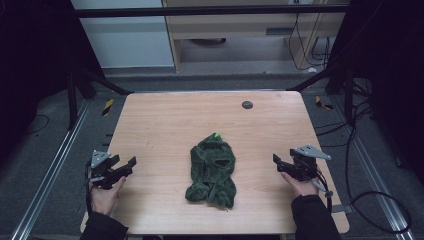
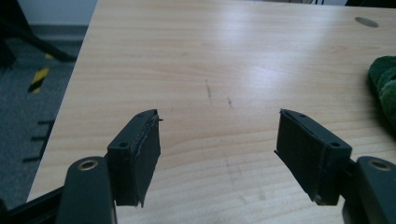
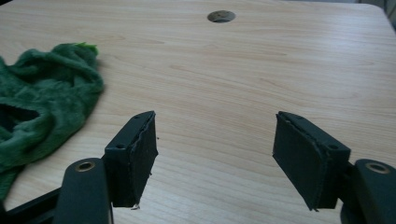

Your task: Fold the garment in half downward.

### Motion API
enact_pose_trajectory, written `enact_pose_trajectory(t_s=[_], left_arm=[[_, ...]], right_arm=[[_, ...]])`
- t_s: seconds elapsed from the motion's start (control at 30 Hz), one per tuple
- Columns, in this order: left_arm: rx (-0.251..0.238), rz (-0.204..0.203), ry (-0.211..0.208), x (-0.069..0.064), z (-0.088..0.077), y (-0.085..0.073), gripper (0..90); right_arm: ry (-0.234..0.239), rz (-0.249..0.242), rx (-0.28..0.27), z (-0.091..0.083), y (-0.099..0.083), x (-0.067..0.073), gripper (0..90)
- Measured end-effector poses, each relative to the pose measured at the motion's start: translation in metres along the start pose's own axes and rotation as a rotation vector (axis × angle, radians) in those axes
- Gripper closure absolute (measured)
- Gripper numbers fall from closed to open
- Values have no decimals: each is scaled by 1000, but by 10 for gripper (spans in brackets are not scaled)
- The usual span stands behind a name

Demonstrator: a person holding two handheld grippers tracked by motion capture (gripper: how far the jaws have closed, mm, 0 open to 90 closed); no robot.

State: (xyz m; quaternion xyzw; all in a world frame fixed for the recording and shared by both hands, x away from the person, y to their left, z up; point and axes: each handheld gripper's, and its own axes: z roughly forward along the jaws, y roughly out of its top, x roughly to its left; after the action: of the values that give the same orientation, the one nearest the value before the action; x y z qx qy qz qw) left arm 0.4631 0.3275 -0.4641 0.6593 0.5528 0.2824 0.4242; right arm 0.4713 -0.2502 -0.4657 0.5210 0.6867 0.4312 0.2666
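Worktop (image 1: 165, 125): pale wood grain, rounded corners, faint scuff marks near the left side. A crumpled green fleece garment (image 1: 212, 170) lies at mid-width toward the near edge, with a bright green tab at its far end. A dark round grommet (image 1: 247, 104) sits near the far edge. Beyond: grey carpeted floor, black frame struts, yellow-black hazard tape (image 1: 107, 106), loose cables at right.

Left tool (image 1: 125, 167): jaws spread wide, holding nothing, at the near-left edge, well apart from the garment. Right tool (image 1: 278, 162): jaws likewise wide, empty, at the near-right.

Garment's make is hard to tell; its folds hide much of it.
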Motion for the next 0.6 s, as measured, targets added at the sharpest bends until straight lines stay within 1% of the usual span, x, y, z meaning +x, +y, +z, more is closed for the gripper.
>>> enact_pose_trajectory(t_s=[0.03,0.07,0.1,0.13,0.17,0.2,0.23,0.27,0.3,0.33,0.37,0.47,0.6], left_arm=[[10,6,-7,-2,1,1,300],[10,6,-7,-2,1,1,301],[24,22,-34,-7,4,4,303],[24,22,-34,-7,4,4,302],[41,50,-49,-13,7,8,299],[43,59,-61,-16,8,9,298],[43,59,-61,-16,8,9,295],[56,68,-87,-20,11,14,294],[57,75,-96,-22,12,16,293],[57,75,-96,-22,12,16,290],[58,82,-113,-26,14,22,290],[67,94,-136,-33,19,30,283],[71,125,-156,-46,27,42,274]], right_arm=[[15,2,4,0,1,1,316],[15,2,4,0,1,1,316],[37,-4,13,1,3,3,332],[37,-4,13,1,3,3,332],[48,-32,19,2,6,6,336],[50,-41,21,2,8,8,337],[57,-45,20,1,10,9,338],[64,-46,20,1,12,11,340],[76,-49,20,0,14,12,340],[76,-49,20,0,14,12,340],[84,-62,25,0,19,16,341],[103,-81,17,0,29,23,340],[115,-129,9,3,44,30,340]])
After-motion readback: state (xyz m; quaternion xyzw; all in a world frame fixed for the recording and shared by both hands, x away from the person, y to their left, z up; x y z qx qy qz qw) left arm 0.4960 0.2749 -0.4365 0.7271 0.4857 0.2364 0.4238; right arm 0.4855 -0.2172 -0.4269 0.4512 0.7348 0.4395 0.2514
